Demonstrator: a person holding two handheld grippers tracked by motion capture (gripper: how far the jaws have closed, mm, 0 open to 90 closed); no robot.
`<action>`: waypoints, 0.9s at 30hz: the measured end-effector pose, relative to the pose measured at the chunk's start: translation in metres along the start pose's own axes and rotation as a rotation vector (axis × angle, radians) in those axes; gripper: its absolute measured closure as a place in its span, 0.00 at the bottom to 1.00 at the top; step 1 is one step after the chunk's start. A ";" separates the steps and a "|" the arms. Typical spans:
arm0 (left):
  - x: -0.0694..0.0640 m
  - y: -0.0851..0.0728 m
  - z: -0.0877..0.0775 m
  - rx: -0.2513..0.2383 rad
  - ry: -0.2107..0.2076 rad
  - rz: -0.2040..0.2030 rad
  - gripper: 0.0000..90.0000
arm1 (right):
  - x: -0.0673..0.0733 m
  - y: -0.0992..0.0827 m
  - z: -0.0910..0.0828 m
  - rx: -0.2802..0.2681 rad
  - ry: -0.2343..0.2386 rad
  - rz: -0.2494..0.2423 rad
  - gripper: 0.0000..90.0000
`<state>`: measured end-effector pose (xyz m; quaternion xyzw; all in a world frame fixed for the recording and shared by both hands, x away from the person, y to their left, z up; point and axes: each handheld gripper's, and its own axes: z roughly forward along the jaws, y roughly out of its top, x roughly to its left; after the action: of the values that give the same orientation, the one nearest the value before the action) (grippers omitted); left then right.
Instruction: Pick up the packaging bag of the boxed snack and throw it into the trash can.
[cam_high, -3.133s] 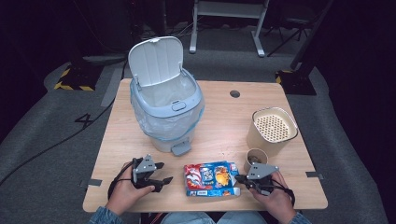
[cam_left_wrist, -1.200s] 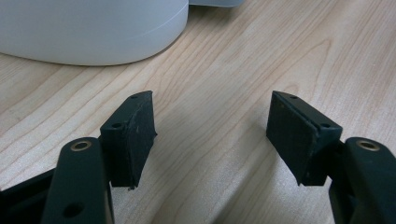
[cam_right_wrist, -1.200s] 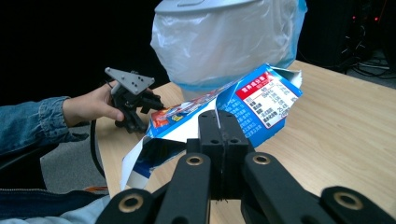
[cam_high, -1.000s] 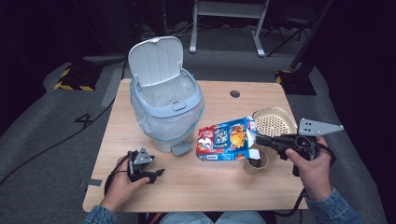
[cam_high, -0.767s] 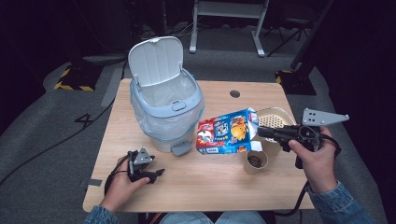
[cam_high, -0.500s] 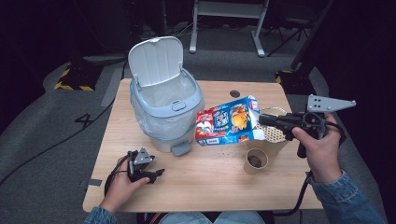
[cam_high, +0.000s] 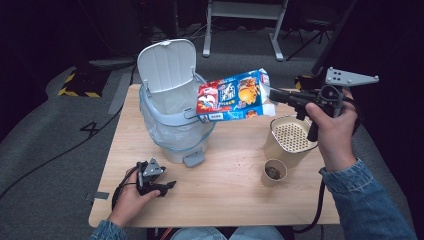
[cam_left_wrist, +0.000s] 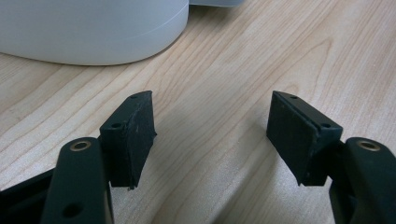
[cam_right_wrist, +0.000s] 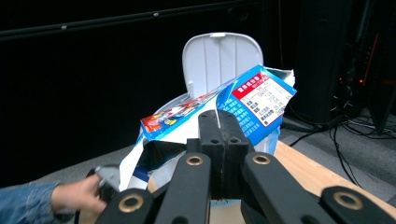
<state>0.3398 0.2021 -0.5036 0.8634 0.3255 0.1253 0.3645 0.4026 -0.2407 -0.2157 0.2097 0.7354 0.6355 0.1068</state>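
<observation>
Above the open bin (cam_high: 172, 125): 1 flattened cardboard carton (cam_high: 231, 95), glossy print, torn flap, clamped in right gripper (cam_high: 276, 96) jaws; likely risk: thin pinch slips, carton drops outside rim; left gripper (cam_high: 167, 186) resting on woodgrain tabletop (cam_high: 225, 195), jaws apart, empty; bin smooth plastic, lid (cam_high: 166, 64) raised, liner fitted.

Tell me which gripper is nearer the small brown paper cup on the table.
Left, narrowly. The left gripper rests on the wooden table, across from the small brown paper cup. The right gripper is raised beyond the cup, clamping a colourful cardboard box.
</observation>
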 end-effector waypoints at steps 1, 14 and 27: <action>0.000 0.000 0.000 0.000 0.000 0.000 0.36 | -0.002 0.001 0.005 -0.004 -0.002 0.007 1.00; 0.000 0.000 0.000 0.000 0.001 0.002 0.36 | -0.008 0.001 0.065 0.038 -0.060 0.077 1.00; -0.001 0.000 0.001 0.001 0.004 -0.001 0.35 | 0.010 0.002 0.097 0.099 -0.079 0.080 1.00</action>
<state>0.3396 0.2009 -0.5036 0.8633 0.3266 0.1265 0.3634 0.4353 -0.1502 -0.2294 0.2689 0.7520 0.5935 0.0995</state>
